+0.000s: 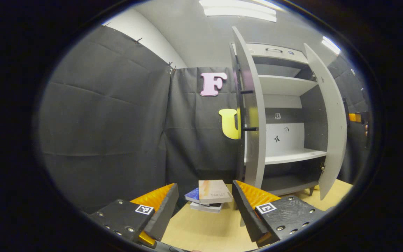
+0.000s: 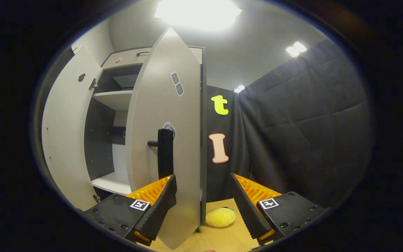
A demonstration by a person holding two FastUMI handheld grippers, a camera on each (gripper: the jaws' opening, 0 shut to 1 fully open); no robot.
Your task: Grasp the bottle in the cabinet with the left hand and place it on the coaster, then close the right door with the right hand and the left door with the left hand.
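Both grippers gape, holding nothing: left gripper (image 1: 205, 206), right gripper (image 2: 203, 201). Cabinet (image 1: 285, 119) stands on table (image 1: 205, 231), left door (image 1: 254, 115) and right door (image 2: 166, 140) both swung out. Shelves look bare; bottle's whereabouts can't tell. Stacked books (image 1: 210, 196) sit beside cabinet, yellow plush (image 2: 220, 217) by right door.

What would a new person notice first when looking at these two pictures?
The tall grey cabinet stands out first, in the right half of the left gripper view, with both doors swung open and its visible shelves bare. In the right gripper view, the right door with its dark handle looms close above the open right gripper. A stack of books lies on the wooden table beyond the open left gripper.
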